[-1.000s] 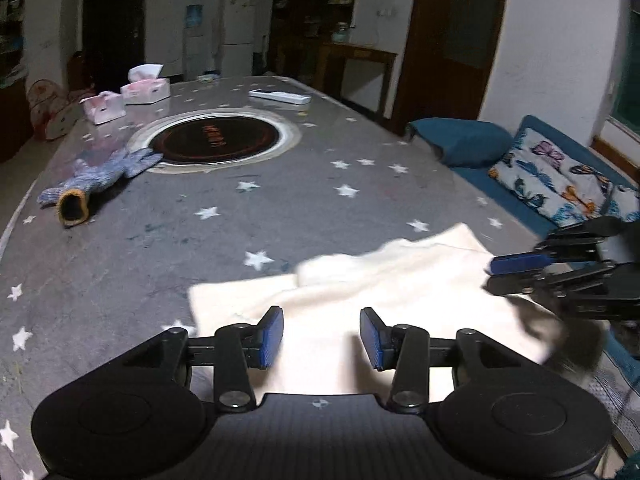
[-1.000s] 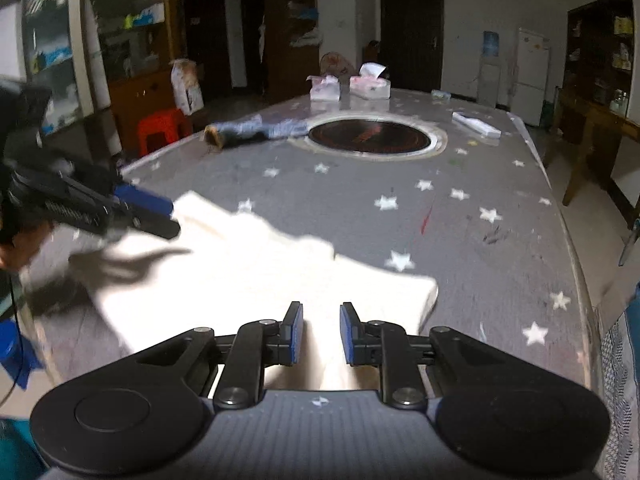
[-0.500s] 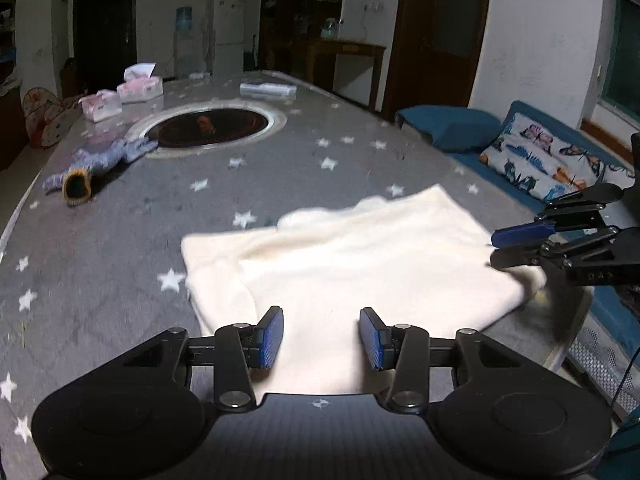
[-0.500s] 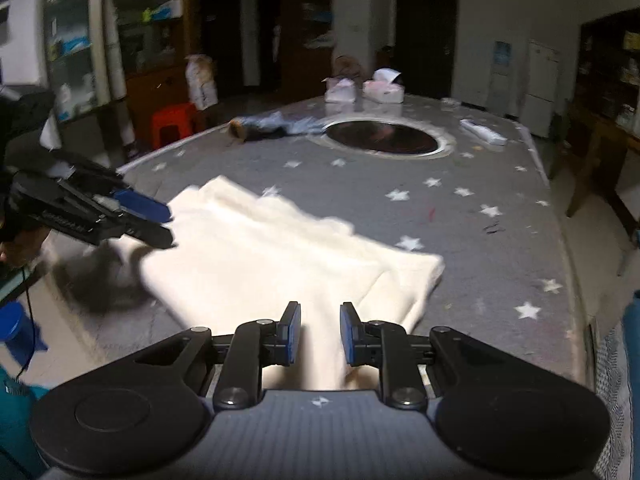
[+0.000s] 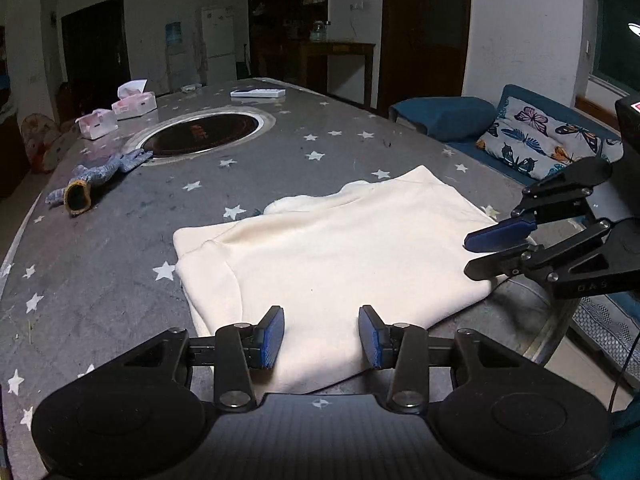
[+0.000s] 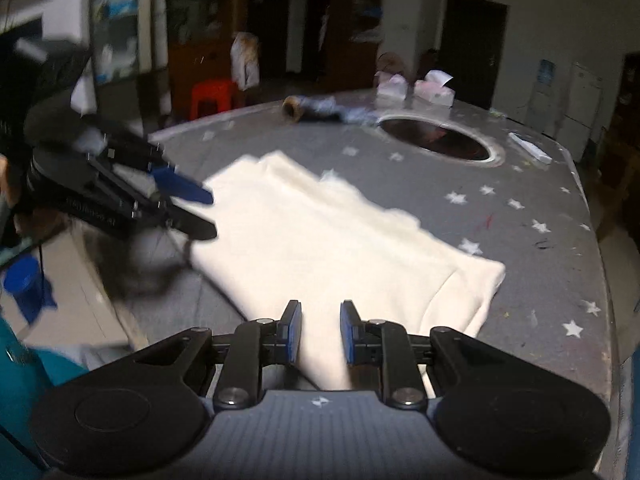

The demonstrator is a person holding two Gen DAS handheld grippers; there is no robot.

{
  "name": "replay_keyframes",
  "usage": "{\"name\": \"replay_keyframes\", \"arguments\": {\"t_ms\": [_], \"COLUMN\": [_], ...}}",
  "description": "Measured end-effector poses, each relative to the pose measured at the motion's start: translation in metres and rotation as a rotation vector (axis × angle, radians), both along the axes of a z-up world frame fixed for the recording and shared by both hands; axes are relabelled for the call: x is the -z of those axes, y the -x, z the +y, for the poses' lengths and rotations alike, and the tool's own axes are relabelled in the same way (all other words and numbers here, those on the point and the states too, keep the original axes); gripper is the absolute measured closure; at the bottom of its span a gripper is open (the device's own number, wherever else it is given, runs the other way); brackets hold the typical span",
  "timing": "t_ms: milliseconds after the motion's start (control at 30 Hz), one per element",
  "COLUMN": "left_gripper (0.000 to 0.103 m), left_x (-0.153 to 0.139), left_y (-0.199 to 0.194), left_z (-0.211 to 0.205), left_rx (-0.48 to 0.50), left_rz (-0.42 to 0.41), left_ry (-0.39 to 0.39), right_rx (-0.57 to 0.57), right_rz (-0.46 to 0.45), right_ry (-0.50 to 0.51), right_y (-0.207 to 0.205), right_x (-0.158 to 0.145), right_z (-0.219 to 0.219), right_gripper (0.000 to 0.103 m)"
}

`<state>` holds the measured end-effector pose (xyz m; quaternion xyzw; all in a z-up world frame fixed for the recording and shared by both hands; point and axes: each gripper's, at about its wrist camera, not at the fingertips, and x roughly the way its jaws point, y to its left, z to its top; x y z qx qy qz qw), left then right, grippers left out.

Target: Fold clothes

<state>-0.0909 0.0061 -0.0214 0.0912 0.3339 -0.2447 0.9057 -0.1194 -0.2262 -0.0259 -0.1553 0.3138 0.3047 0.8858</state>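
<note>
A cream garment (image 5: 336, 256) lies folded flat on the grey star-patterned table (image 5: 120, 256), near its front edge. It also shows in the right wrist view (image 6: 320, 240). My left gripper (image 5: 322, 338) is open and empty, raised over the garment's near edge. My right gripper (image 6: 320, 334) is open with a narrow gap, empty, above the garment's other near edge. In the left wrist view the right gripper (image 5: 496, 248) hovers at the garment's right corner. In the right wrist view the left gripper (image 6: 192, 208) hovers at the garment's left side.
A round dark hob inset (image 5: 202, 136) sits mid-table. A blue-grey glove (image 5: 96, 180) lies left of it. Two pink tissue boxes (image 5: 116, 112) and a white remote (image 5: 258, 93) are at the far end. A blue sofa with cushions (image 5: 532, 144) stands right of the table.
Both grippers have pulled back and risen away from the garment, which now lies flat and still. The views show more of the table edge.
</note>
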Motion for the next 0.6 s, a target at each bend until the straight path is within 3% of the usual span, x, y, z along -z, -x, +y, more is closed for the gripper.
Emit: {"name": "replay_keyframes", "arguments": {"t_ms": [133, 267, 467, 600], "left_gripper": [0.058, 0.058, 0.057, 0.056], "left_x": [-0.011, -0.006, 0.002, -0.006], "left_y": [0.004, 0.006, 0.001, -0.007], "left_z": [0.001, -0.003, 0.005, 0.013], "left_rx": [0.003, -0.001, -0.012, -0.032], "left_rz": [-0.025, -0.041, 0.012, 0.021], "left_ry": [0.018, -0.015, 0.014, 0.046], "right_rx": [-0.026, -0.072, -0.127, -0.095], "right_rz": [-0.031, -0.038, 0.020, 0.027], "right_ry": [0.004, -0.031, -0.026, -0.064], "right_y": [0.000, -0.004, -0.015, -0.020], "right_x": [-0.010, -0.015, 0.005, -0.002], "right_z": [0.006, 0.018, 0.038, 0.027], "right_gripper": [0.083, 0.083, 0.083, 0.083]}}
